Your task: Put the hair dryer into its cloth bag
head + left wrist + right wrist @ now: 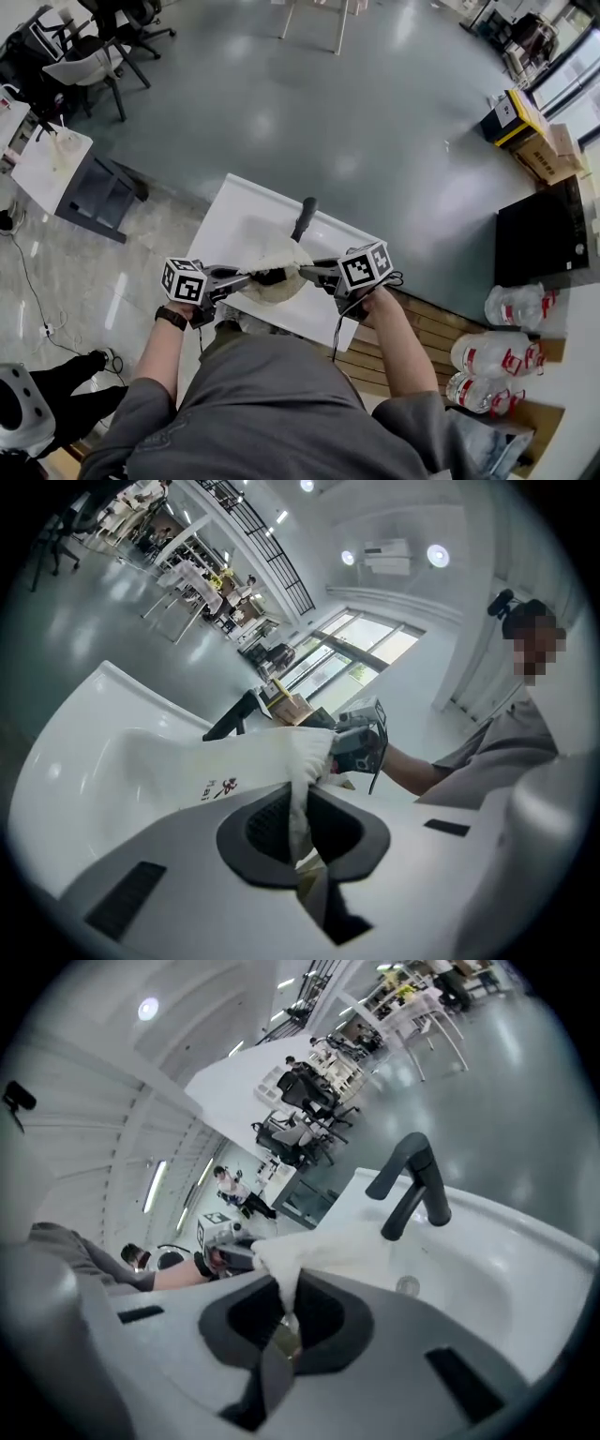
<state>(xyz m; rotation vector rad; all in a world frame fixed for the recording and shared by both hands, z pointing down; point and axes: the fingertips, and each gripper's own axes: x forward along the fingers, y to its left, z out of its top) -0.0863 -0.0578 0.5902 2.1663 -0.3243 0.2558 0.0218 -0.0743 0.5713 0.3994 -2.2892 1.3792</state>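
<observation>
Poking out past the far side of the cloth bag (272,258), the hair dryer (305,217) shows only its dark handle end, and its head seems to be down in the cloth, over the white bench (230,220). That dryer looks rigid, smooth and the heavier of the two, best taken by that handle. The bag is limp, light cloth that will likely sag around the load, so its mouth rim is the place to pinch. And that's where both are: left tongs (249,279) clenched on a fold of rim, right tongs (304,272) clenched on the opposite edge, the mouth stretched between them. Count: one dryer, one bag, two tongs, one bench.
</observation>
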